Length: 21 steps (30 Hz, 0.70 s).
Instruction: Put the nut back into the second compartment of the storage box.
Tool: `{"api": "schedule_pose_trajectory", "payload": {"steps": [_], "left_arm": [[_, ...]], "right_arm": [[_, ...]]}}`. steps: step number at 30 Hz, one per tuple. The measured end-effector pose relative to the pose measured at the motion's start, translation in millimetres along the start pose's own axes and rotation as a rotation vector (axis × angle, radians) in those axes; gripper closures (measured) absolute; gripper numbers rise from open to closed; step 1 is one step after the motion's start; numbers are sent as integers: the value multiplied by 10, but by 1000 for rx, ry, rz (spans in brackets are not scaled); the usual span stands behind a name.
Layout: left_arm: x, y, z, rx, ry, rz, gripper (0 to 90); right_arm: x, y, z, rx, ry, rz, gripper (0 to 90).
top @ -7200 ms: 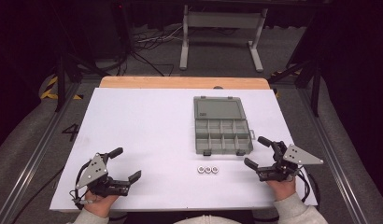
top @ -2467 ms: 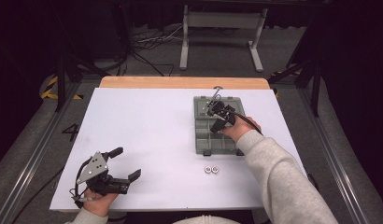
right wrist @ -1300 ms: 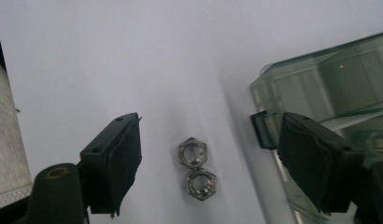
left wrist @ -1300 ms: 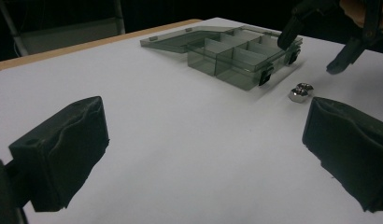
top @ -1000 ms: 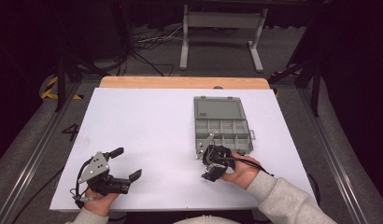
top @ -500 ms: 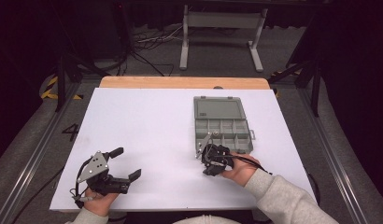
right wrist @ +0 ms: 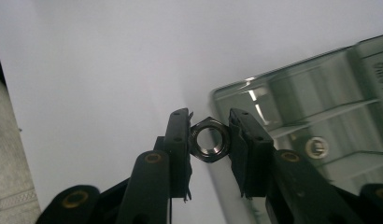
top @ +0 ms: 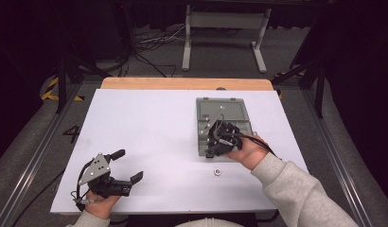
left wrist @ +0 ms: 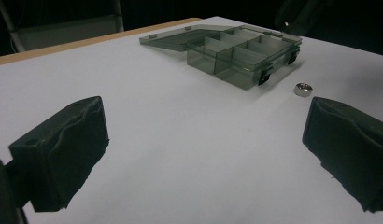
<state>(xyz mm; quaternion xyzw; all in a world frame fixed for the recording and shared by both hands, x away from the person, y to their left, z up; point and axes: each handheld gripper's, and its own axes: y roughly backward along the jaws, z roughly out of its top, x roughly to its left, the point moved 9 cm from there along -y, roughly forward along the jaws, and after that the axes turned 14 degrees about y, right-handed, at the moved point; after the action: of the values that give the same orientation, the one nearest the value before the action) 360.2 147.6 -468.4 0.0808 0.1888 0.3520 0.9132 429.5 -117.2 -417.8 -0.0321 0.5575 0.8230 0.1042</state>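
Just clamped the right gripper (right wrist: pixel 209 140) shut on a nut (right wrist: pixel 208 139) and lifted it off the tabletop (top: pixel 149 123) toward the open box (top: pixel 224 111), one nut (top: pixel 217 171) left behind, left gripper (top: pixel 128 165) parked open.

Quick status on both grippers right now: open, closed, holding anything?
Left gripper: open, empty, resting on the table.
Right gripper: shut on a hex nut, by the near edge of the compartment box.
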Motion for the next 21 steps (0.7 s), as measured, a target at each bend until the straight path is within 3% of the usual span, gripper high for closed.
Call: {"api": "schedule_pose_trajectory", "payload": {"steps": [3,7,15,21], "left_arm": [[4,0,1,-1,1,0,11],[3,-1,0,4,-5,-3,11],[1,-10,-7,6,0,-4,11],[11,-12,-11,9,0,-9,11]], "right_arm": [[-190,105,32,-12,-17,-32,701],[-380,121,21,-14,-53,-60,701],[-876,-141,-197,29,-172,-102,701],[-1066,-311,-345,54,-226,-109,701]]}}
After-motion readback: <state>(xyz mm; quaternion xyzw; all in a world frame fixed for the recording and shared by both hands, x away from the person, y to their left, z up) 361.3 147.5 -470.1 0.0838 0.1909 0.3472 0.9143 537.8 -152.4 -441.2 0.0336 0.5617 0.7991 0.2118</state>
